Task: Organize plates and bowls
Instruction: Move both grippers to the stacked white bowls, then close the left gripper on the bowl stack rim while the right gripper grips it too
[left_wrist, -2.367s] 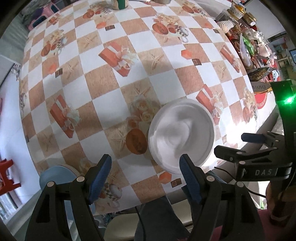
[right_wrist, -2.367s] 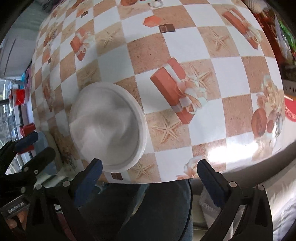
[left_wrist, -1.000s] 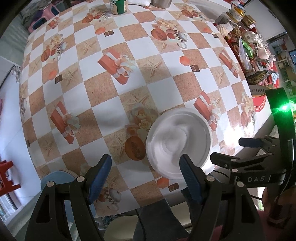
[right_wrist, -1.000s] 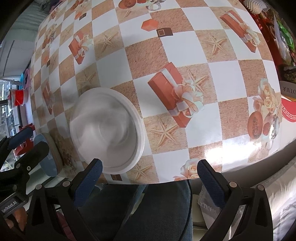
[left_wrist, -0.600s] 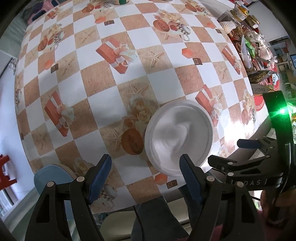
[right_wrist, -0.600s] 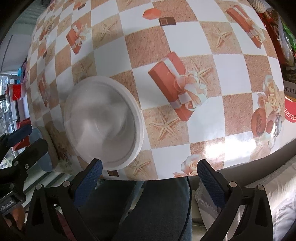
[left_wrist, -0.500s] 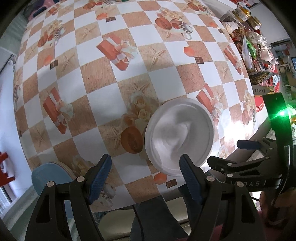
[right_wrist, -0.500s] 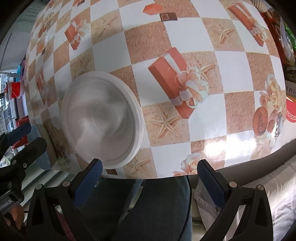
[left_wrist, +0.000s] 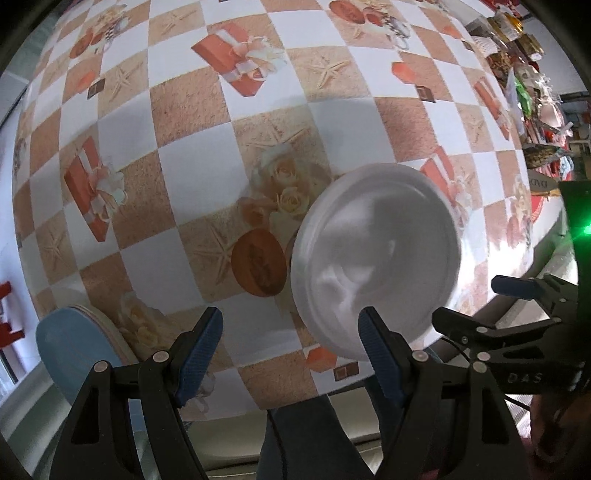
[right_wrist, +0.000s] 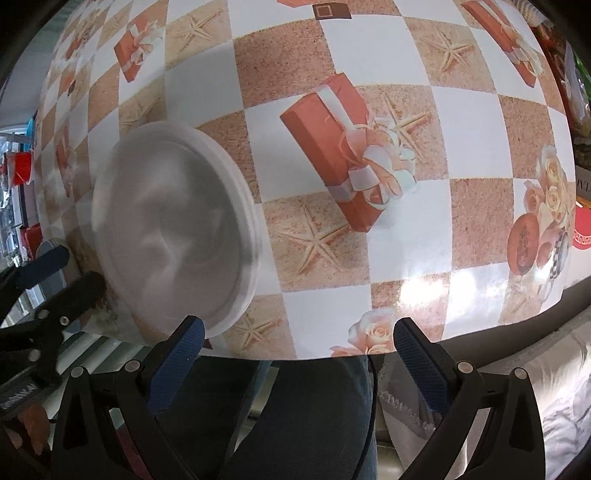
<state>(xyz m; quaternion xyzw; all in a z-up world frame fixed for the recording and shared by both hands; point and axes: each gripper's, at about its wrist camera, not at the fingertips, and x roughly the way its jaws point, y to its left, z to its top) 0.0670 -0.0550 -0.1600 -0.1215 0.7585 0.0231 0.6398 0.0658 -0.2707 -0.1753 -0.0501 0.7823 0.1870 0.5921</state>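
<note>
- The white bowl (left_wrist: 375, 258) sits on the checkered tablecloth (left_wrist: 192, 155) near the table's front edge, on the side where the person is.
- In the left wrist view, the left gripper (left_wrist: 291, 347) points steeply down at the table with its jaws standing wide and nothing between them.
- Its right blue pad (left_wrist: 376, 354) overlaps the bowl's near rim in the picture; whether they touch cannot be told.
- Its left pad (left_wrist: 199, 347) is over bare cloth, well apart from the bowl.
- A blue plate (left_wrist: 70, 350) lies at the table's lower left corner in that view, with a pale rim of a second piece under it, well apart from the bowl.
- The right gripper (right_wrist: 295, 354) also points down with its jaws wide and empty.
- In the right wrist view, its fingers frame the table's front edge and the person's dark trousers (right_wrist: 295, 413) below it.
- There the bowl (right_wrist: 173, 229) lies to the left; the gripper's left pad (right_wrist: 177, 362) is just in front of the bowl's near rim.
- A printed red gift box (right_wrist: 343, 155) on the cloth lies just right of the bowl.
- Each gripper shows in the other's view, at the side edge: the right one (left_wrist: 517, 310) right of the bowl, the left one (right_wrist: 51, 280) left of it.
- Cluttered goods (left_wrist: 517, 48) crowd the far right beyond the table.
</note>
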